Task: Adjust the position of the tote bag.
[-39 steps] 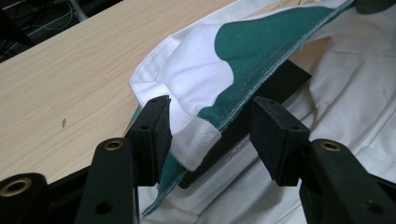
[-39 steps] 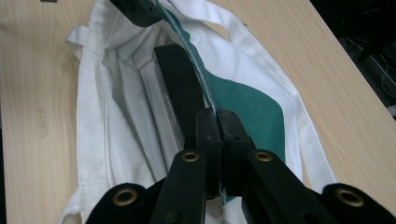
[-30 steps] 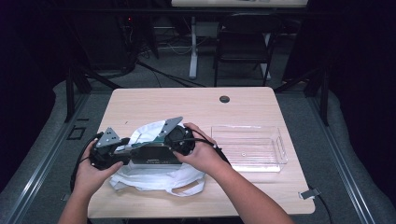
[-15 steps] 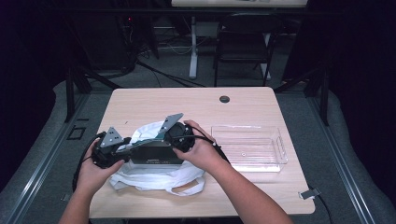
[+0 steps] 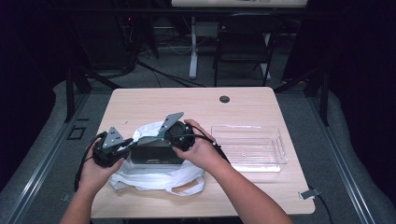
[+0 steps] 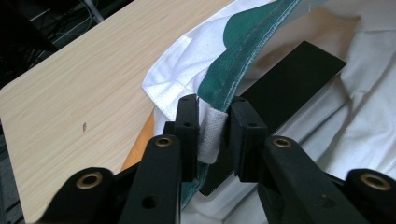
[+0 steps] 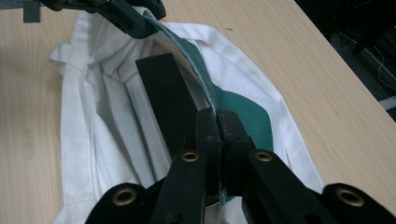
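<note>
Cloth dominates the scene: a soft white fabric bag (image 5: 154,172) with a stitched green band along its rim lies rumpled on the near left part of the pale wood-grain table (image 5: 261,105), its loop handles trailing toward the person. Inside its mouth sits a flat, rigid black box (image 5: 156,155) with sharp corners and a matte face. The left gripper (image 6: 212,135) has just been closing its jaws; a folded strip of woven white webbing at the bag's rim stands between the black pads, which sit close against it but show a slight gap on one side. The right gripper (image 7: 217,122) is clamped tight on the green hem, pads pressed together with only the thin cloth edge between them. To the right, apart from the bag, rests a clear rectangular plastic tray (image 5: 280,140) with rounded corners.
</note>
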`<state>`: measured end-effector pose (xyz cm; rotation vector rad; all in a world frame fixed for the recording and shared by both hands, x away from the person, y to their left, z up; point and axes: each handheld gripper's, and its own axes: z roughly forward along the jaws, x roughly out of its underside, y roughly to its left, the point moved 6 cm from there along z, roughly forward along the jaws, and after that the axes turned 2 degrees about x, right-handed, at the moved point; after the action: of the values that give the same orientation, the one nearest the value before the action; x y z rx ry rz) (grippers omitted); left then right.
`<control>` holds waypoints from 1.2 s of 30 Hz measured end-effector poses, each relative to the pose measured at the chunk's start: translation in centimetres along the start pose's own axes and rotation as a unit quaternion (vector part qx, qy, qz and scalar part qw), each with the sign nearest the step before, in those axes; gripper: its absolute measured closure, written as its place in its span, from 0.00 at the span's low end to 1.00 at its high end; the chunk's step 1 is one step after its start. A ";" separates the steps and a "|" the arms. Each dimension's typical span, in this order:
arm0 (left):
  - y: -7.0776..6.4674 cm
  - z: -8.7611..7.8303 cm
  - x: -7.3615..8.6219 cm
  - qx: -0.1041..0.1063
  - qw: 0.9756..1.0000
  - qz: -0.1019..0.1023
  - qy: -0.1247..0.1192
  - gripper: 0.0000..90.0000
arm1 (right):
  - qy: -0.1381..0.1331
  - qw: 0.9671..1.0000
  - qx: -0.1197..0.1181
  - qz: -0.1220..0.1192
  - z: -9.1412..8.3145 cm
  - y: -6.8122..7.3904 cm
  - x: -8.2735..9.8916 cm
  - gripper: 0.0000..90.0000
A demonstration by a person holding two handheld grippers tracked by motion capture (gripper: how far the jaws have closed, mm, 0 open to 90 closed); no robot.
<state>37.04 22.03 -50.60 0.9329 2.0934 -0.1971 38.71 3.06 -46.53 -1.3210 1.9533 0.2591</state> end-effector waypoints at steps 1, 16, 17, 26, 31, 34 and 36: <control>0.0 0.0 0.0 0.000 1.000 -0.001 0.001 0.85 | 0.001 1.000 -0.001 -0.001 0.0 0.0 0.0 0.98; 0.6 0.2 -1.0 0.004 1.000 -0.010 0.007 0.91 | -0.025 1.000 -0.007 0.016 -1.2 0.1 0.3 0.79; 0.6 0.2 -1.0 0.004 1.000 -0.010 0.007 0.91 | -0.024 1.000 -0.007 0.017 -1.3 0.1 0.4 0.79; 1.1 0.3 -1.5 0.002 1.000 -0.009 0.012 0.92 | -0.008 1.000 0.003 0.013 -2.0 0.4 2.4 0.75; 1.5 0.5 -2.1 0.001 1.000 -0.007 0.021 0.92 | 0.003 1.000 0.020 -0.002 -1.9 0.7 3.3 0.74; 1.7 0.6 -2.4 -0.001 1.000 -0.007 0.022 0.92 | 0.003 1.000 0.029 -0.006 -2.0 0.8 3.5 0.74; 1.8 0.6 -2.6 -0.001 1.000 -0.008 0.024 0.92 | 0.008 0.999 0.037 -0.011 -2.0 0.6 3.7 0.75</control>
<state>39.65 21.62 -48.83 0.9277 2.1460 -0.1828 36.55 -0.34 -47.80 -1.3002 1.9416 0.1643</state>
